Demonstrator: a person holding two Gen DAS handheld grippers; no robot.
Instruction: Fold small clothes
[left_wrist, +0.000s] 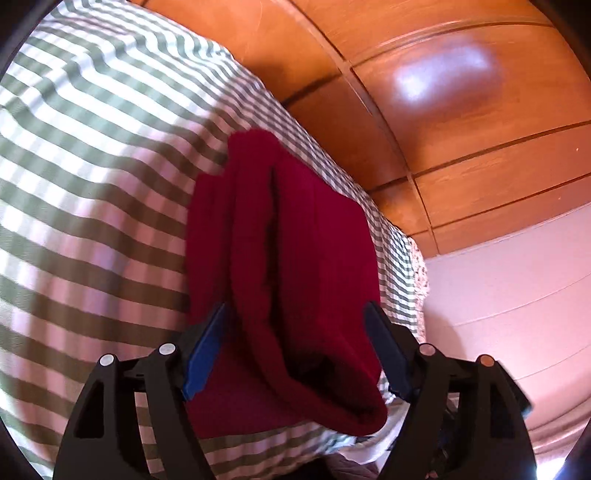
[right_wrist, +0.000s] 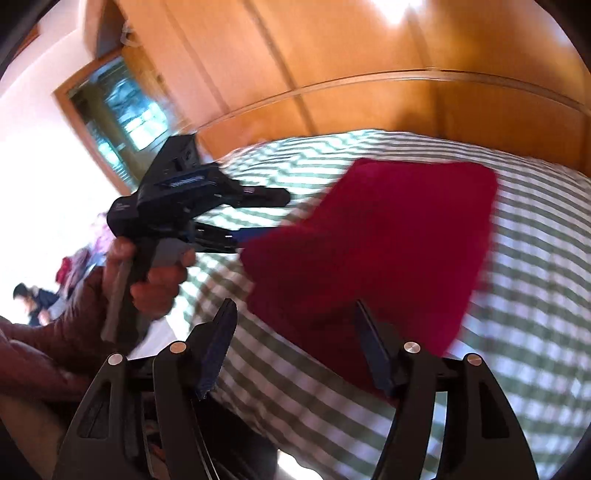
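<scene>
Folded dark-red knit garment (left_wrist: 295, 280) lies near the far edge of the green-and-white striped bed (left_wrist: 92, 184), long axis straight ahead between the wide-spread left gripper (left_wrist: 295, 354), right gripper (right_wrist: 295, 347) likewise wide, empty, at its near edge.

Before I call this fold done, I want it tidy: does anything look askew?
Slightly. The red garment lies folded on the striped cover, but its layers gape along the middle and bulge open at the near end. Both grippers, left and right, are open.
</scene>
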